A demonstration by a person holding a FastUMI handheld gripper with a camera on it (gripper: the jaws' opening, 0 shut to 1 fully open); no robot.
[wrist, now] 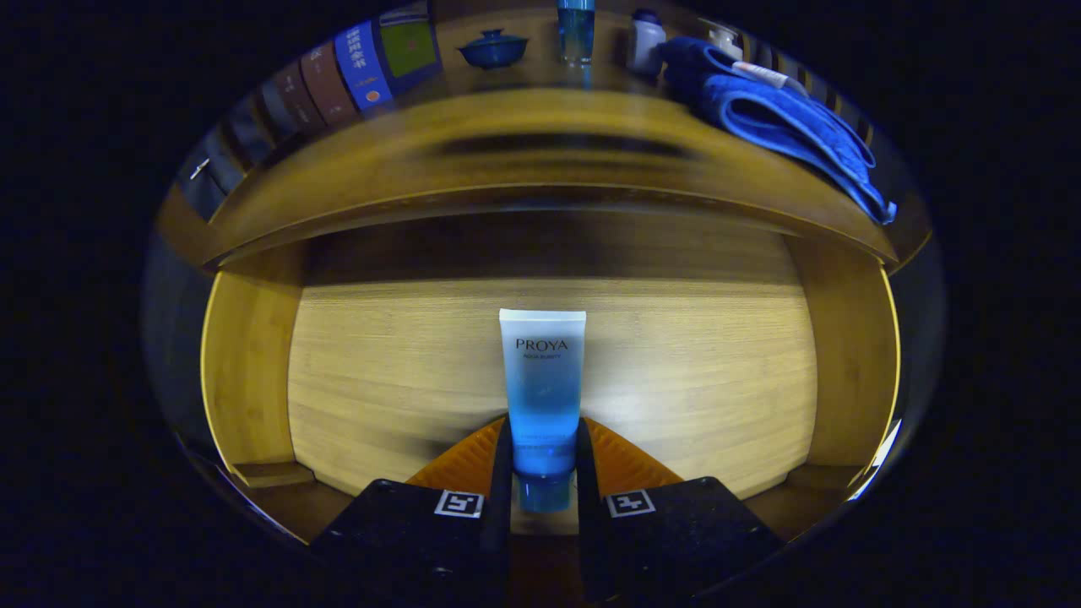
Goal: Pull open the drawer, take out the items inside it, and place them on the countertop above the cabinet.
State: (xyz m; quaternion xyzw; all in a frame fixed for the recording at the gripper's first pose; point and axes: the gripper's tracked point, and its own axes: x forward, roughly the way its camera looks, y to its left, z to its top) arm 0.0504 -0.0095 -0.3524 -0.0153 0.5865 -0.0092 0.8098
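A blue-and-white cosmetic tube [542, 380] lies between my fingers, cap end toward me, over the wooden floor of the open drawer [388, 363]. My gripper [543, 452] is shut on the tube's lower blue part, both fingers [503, 460] pressing its sides. The tube's flat white end points away from me toward the cabinet. Above the drawer runs the wooden countertop [540, 135] of the cabinet.
On the countertop lie a folded blue towel [785, 127] to the right, a small dark blue lidded bowl [493, 49], a blue bottle [576, 29], a white bottle [647, 42] and a row of books [338, 76] to the left. Drawer side walls [249, 363] flank the tube.
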